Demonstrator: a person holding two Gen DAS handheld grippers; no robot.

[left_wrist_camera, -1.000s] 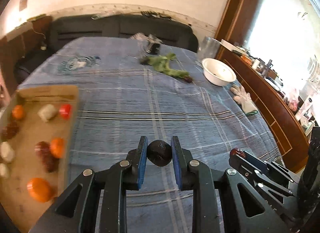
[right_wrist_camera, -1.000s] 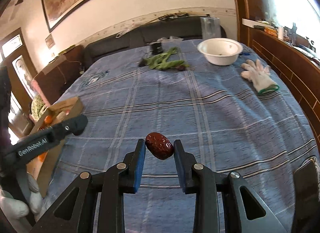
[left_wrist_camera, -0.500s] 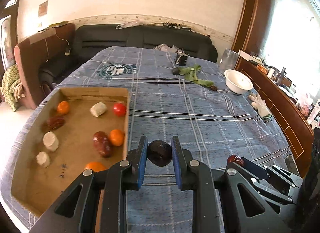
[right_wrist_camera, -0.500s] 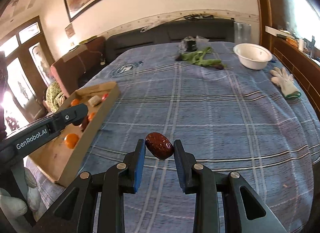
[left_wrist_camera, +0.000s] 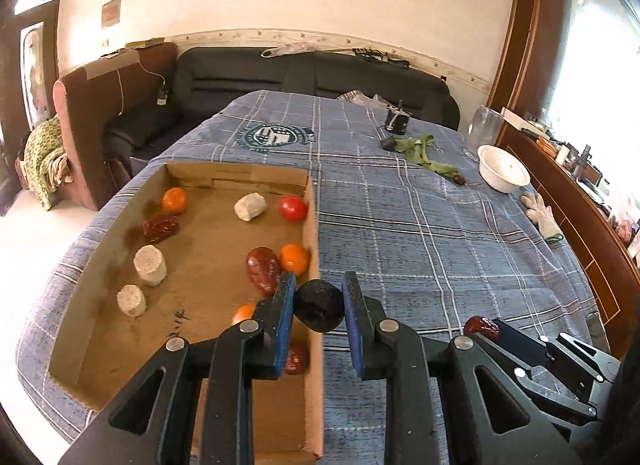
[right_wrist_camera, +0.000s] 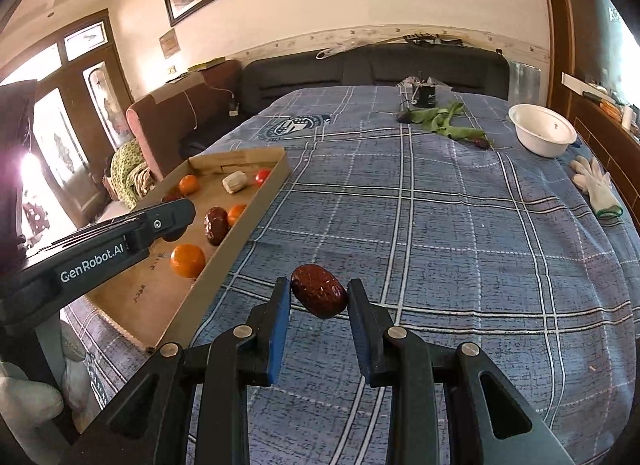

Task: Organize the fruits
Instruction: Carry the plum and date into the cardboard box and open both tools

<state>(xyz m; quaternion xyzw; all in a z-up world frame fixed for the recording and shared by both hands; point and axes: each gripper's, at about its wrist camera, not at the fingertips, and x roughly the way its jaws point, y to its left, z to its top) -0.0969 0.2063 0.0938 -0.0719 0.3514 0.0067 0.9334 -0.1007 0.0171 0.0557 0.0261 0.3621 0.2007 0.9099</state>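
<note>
Dark fruit [left_wrist_camera: 319, 306] pinched in left tool [left_wrist_camera: 318, 307], seemingly over box [left_wrist_camera: 313, 249] edge.

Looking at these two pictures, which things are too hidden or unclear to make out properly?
- Left view: a red fruit in the box, mostly hidden behind the left tongs.
- Left view: an orange, half covered by the same tongs.
- Right view: the box's near left part, blocked by the left tongs' arm.
- Both views: the dark item far back, too small to identify.
</note>
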